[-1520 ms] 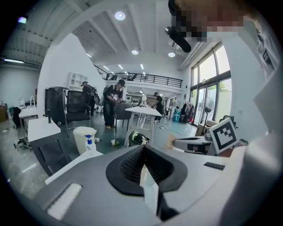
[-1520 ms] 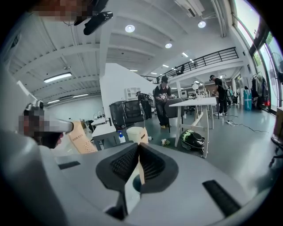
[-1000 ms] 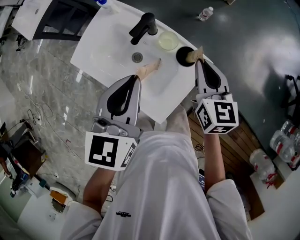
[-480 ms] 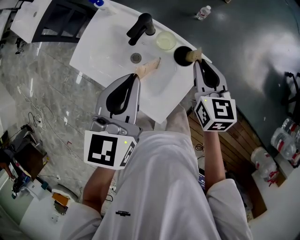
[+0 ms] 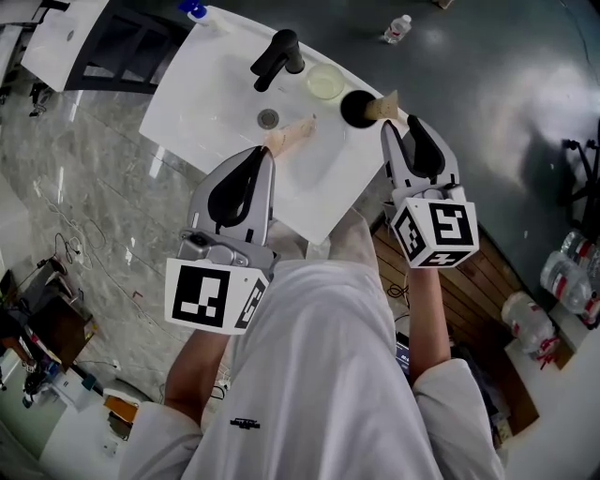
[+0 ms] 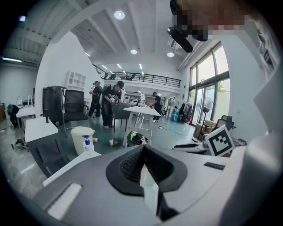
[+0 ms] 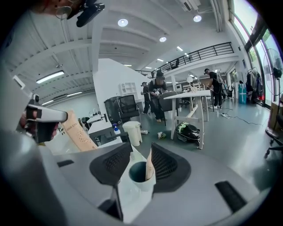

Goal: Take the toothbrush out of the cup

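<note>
A dark-lined cup (image 5: 351, 110) stands at the sink counter's right edge with a beige wrapped toothbrush (image 5: 383, 106) leaning out of it. My right gripper (image 5: 398, 125) is just behind it. Its jaws have just been opening and now stand open, the cup (image 7: 140, 176) and its toothbrush (image 7: 149, 166) lying between them untouched. My left gripper (image 5: 266, 150) is shut on a second beige wrapped toothbrush (image 5: 291, 136) held over the basin. From the right gripper view that toothbrush (image 7: 77, 130) sticks up at the left. In the left gripper view only a pale strip (image 6: 149, 189) shows between the shut jaws.
The white sink counter (image 5: 202, 89) carries a black faucet (image 5: 275, 54), a drain (image 5: 268, 118) and a pale round dish (image 5: 325, 82) beside the cup. A blue-capped bottle (image 5: 193, 9) stands at the far corner. The floor drops away right of the counter.
The right gripper's jaws opened off the toothbrush in the cup and drew back slightly; that toothbrush stayed in the cup. The left gripper kept its grip and place.
</note>
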`<move>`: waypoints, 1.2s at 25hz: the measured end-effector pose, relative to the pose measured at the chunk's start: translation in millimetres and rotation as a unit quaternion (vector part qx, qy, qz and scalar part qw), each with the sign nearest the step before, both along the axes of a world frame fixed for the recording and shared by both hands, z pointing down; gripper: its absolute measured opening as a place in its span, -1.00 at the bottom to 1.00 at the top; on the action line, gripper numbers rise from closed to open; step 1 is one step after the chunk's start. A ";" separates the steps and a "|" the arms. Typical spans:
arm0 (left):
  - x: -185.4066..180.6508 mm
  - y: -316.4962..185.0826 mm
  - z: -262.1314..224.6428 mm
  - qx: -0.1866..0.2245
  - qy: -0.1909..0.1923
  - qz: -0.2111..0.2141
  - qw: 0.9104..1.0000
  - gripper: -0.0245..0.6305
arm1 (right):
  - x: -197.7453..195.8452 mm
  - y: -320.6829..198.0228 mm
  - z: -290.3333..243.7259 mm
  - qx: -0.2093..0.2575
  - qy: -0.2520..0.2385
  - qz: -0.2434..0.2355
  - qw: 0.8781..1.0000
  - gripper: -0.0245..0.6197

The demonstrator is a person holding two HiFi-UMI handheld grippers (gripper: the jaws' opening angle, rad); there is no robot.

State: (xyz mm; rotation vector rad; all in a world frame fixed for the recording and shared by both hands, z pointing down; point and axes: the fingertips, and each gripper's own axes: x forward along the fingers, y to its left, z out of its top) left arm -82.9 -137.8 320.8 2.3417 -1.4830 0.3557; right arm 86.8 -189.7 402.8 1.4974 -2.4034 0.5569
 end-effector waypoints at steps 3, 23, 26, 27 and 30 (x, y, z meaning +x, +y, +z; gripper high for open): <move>-0.3 3.7 -3.0 0.003 0.002 0.002 1.000 -0.91 | 2.8 5.3 -19.3 0.018 0.003 0.004 1.000 -0.54; -15.4 32.8 -33.3 0.039 0.014 -0.004 0.999 -0.91 | 13.7 74.0 -126.6 0.101 -0.001 0.012 0.995 -0.85; -16.2 36.9 -36.4 0.041 0.015 -0.007 0.999 -0.91 | 12.3 84.9 -127.1 0.102 0.004 0.004 0.995 -0.88; -16.6 37.6 -37.2 0.042 0.015 -0.007 0.999 -0.91 | 11.6 87.5 -126.7 0.102 0.006 0.003 0.995 -0.89; -17.3 39.0 -38.2 0.044 0.015 -0.007 0.999 -0.91 | 11.4 93.0 -124.0 0.099 0.004 0.005 0.995 -0.90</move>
